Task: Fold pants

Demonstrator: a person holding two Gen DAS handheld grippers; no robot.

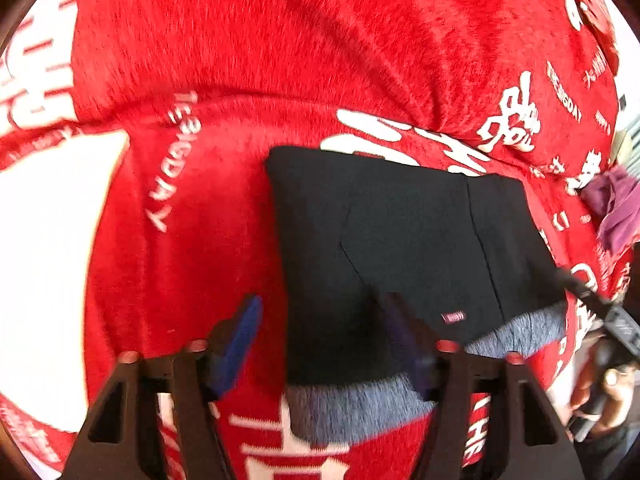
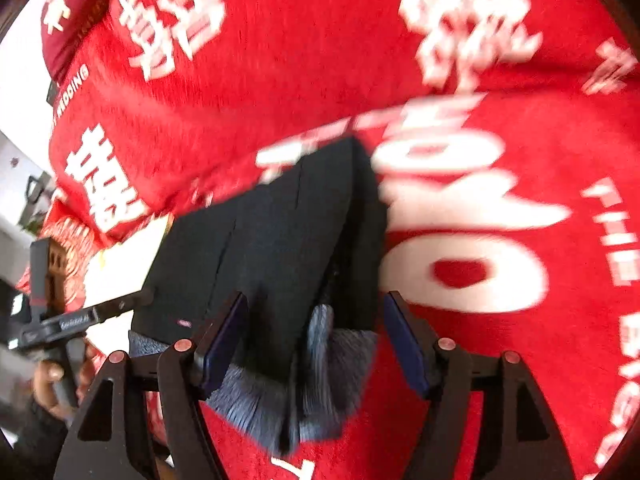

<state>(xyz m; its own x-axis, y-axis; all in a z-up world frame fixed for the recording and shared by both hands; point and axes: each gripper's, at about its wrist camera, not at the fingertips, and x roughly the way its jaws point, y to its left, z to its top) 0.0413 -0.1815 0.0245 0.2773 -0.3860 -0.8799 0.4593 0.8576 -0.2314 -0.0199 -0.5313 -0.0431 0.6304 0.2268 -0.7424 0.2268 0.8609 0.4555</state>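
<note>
While the left gripper [image 1: 320, 344] looks down in its own view, its blue-padded fingers [image 1: 240, 344] stand spread apart and grip nothing: the left finger sits over the red blanket [image 1: 192, 248] just left of the folded black pants [image 1: 392, 248], the right finger over the pants' near part, so the garment's left edge runs between them. The pants lie as a flat black block on the blanket, grey fleecy lining [image 1: 344, 408] showing along the near edge, a small label [image 1: 453, 317] near it. At far right a hand [image 1: 600, 392] holds the other tool. From the right wrist view, the right gripper [image 2: 316, 344] is likewise released, fingers [image 2: 404, 344] parted on either side of the pants' [image 2: 280, 240] near right corner, where the grey lining [image 2: 320, 380] bunches up between them; whether the pads touch cloth cannot be told through the blur. A purple cloth [image 1: 620, 208] lies at the blanket's right edge in the left view.
</note>
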